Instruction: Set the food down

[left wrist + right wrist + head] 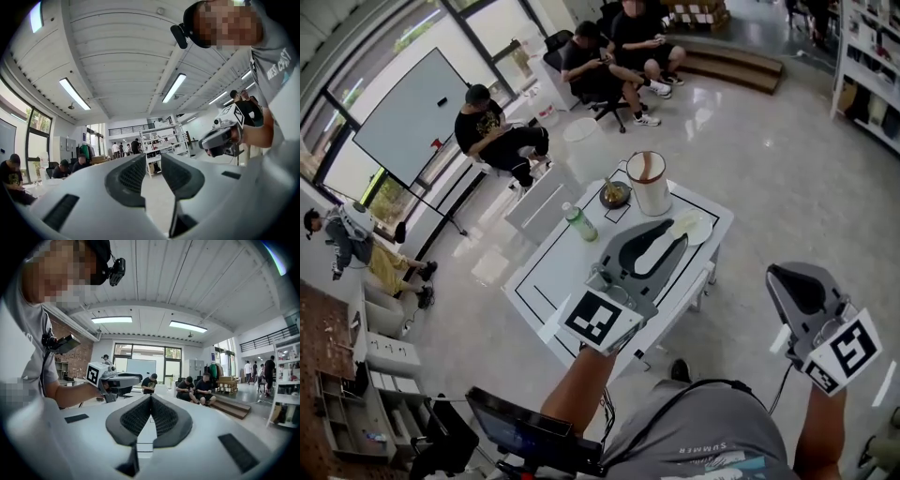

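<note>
On the white table (pixel 546 272), a dark bowl of food (pixel 615 194) sits at the far side, next to a tall white bucket (pixel 650 183). A green bottle (pixel 579 223) stands to the left, and a pale plate (pixel 697 227) lies near the right edge. My left gripper (pixel 675 233) (pixel 152 164) hovers over the table beside the plate. Its jaws are open, with nothing between them. My right gripper (pixel 783 277) (pixel 151 399) is held off the table's right side over the floor, shut and empty. Each gripper shows in the other's view: the right gripper (pixel 222 136), the left gripper (pixel 115 378).
Several people sit on chairs beyond the table, near a whiteboard (pixel 412 112) and low wooden steps (pixel 736 64). A white chair (pixel 542 202) stands at the table's far left. Shelving (pixel 867 66) lines the right wall. Polished floor surrounds the table.
</note>
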`<state>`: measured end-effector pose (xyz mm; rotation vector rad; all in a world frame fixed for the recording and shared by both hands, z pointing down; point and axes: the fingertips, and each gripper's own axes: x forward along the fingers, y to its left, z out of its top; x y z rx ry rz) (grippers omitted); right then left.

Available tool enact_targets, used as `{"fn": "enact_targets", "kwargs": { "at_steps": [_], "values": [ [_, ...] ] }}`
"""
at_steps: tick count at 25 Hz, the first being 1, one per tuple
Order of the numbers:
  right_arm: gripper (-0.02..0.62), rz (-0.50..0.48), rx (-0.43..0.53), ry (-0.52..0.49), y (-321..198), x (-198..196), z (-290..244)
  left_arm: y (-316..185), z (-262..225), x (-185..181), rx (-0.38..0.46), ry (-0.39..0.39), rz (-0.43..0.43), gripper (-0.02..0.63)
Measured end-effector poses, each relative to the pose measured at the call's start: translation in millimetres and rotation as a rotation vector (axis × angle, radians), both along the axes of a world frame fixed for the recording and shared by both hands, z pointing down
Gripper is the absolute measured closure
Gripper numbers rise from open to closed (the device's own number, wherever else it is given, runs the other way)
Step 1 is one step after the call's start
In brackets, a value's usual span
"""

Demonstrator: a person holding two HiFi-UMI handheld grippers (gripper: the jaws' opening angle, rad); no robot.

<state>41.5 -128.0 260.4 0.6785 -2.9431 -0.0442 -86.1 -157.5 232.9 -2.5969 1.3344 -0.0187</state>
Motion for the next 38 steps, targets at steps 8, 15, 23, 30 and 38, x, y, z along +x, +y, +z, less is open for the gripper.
{"fn": "enact_targets", "kwargs": {
  "at_steps": [8,15,23,30,38],
  "values": [
    [0.589,-0.031,0.013,-0.047,38,64,-15,58,-12,56,-0.004,0.081,-0.019,0.499],
    [0.589,-0.084,0.003,-0.068,94,108,-13,121,0,109,-0.031,0.085,-0.053,0.499],
    [0.589,-0.145,0.002,-0.066,151,94,-6,192,-3,101,-0.019,0.074,-0.106,0.499],
    [0.589,-0.139,0.0,-0.06,169,40,-15,224,-13,31,0.003,0.106,-0.14,0.499],
    [0.589,-0.089,-0.008,-0.056,227,-40,-10,276,-5,-51,-0.002,0.12,-0.093,0.499]
  ]
}}
